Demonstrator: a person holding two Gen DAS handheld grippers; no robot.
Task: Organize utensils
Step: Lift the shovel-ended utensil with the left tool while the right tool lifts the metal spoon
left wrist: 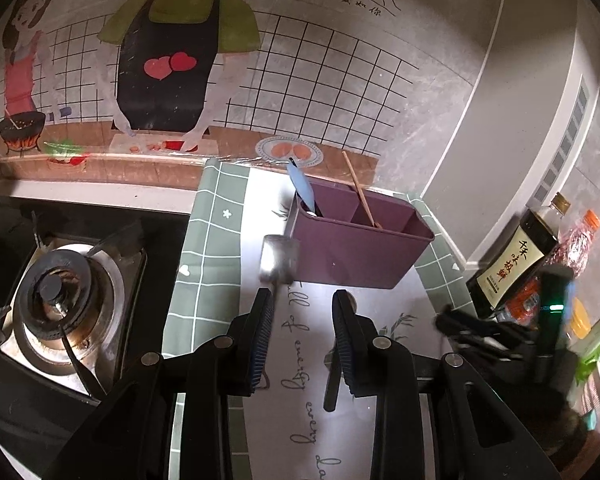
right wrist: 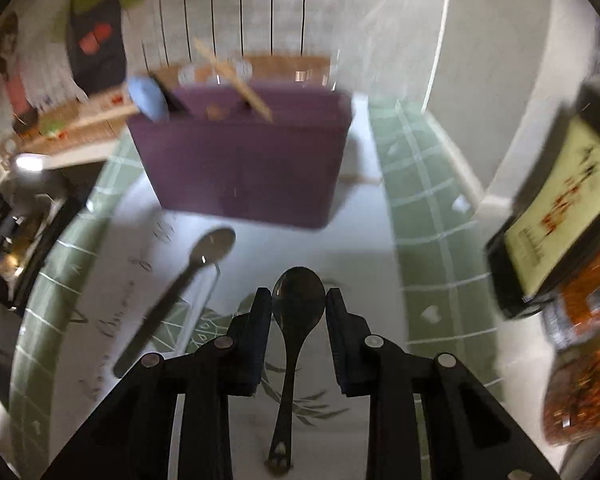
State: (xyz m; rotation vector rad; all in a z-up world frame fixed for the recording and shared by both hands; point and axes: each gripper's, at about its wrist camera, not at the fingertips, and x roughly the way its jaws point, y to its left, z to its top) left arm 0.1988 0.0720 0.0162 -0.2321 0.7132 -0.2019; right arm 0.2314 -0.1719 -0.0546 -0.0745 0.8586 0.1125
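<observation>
The left gripper (left wrist: 302,312) hangs wide open above the printed mat (left wrist: 216,248) with nothing between its blue-ribbed pads. Just ahead of its left finger lies a small flat metal spatula head (left wrist: 279,259), touching or nearly touching the finger's tip; which, I cannot tell.

The right gripper (right wrist: 299,309) is also spread open, holding nothing. A dark spoon (right wrist: 296,320) lies on the mat between its fingers, bowl forward, handle running back under the claw; the fingers stand just beside the bowl without pinching it. A second spoon (right wrist: 180,292) lies aslant to its left, well apart.

The purple utensil caddy (left wrist: 356,246) stands near the mat's far edge, by the wall. A blue-handled utensil (left wrist: 302,188) leans in its left compartment, a wooden chopstick (left wrist: 360,192) in the middle one. A gas burner (left wrist: 56,292) sits beyond the mat's left edge; a dark sauce bottle (left wrist: 516,256) and an orange-capped bottle (left wrist: 580,236) crowd its right edge.
</observation>
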